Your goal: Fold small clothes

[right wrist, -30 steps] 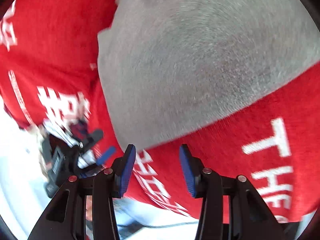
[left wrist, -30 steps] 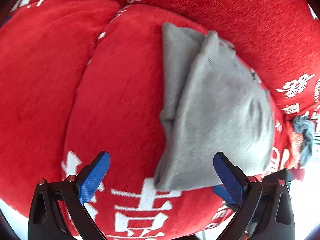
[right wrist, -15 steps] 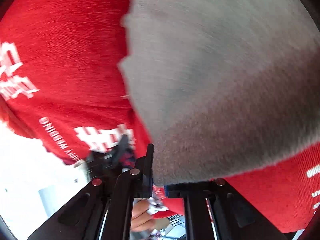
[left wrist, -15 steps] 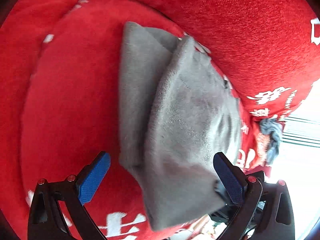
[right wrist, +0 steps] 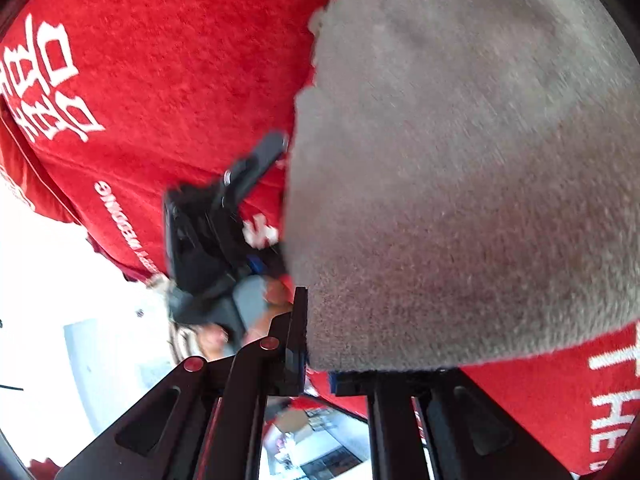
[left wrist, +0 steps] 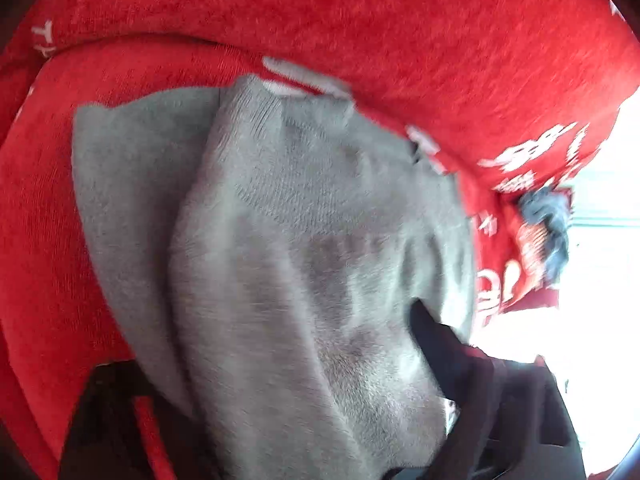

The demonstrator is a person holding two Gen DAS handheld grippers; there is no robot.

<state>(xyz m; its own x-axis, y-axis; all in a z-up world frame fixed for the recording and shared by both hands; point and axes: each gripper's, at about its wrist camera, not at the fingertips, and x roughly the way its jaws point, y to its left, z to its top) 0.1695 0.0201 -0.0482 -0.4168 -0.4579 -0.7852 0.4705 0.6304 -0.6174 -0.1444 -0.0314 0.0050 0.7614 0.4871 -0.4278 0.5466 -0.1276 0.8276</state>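
A grey knitted garment (left wrist: 304, 264) lies folded on a red cushion and fills most of the left wrist view. My left gripper (left wrist: 266, 340) reaches over its near end. The cloth lies between the jaws and hides the blue pads, and the jaws are closing. The right wrist view shows the left gripper (right wrist: 264, 208) with fingers still spread at the garment's (right wrist: 460, 184) left edge. My right gripper (right wrist: 316, 364) is shut on the garment's near edge, which is raised off the cushion.
A red plush cover (left wrist: 360, 32) with white lettering drapes the cushions and backrest. A small dark blue-grey cloth (left wrist: 548, 228) lies at the cushion's right edge. A hand (right wrist: 260, 320) shows behind the left gripper. Bright floor (right wrist: 60, 280) lies beyond the cushion's edge.
The left gripper moved forward over the garment, and the cloth now covers its fingers, which stand closer together. The right gripper shut on the garment's edge and lifted it slightly.
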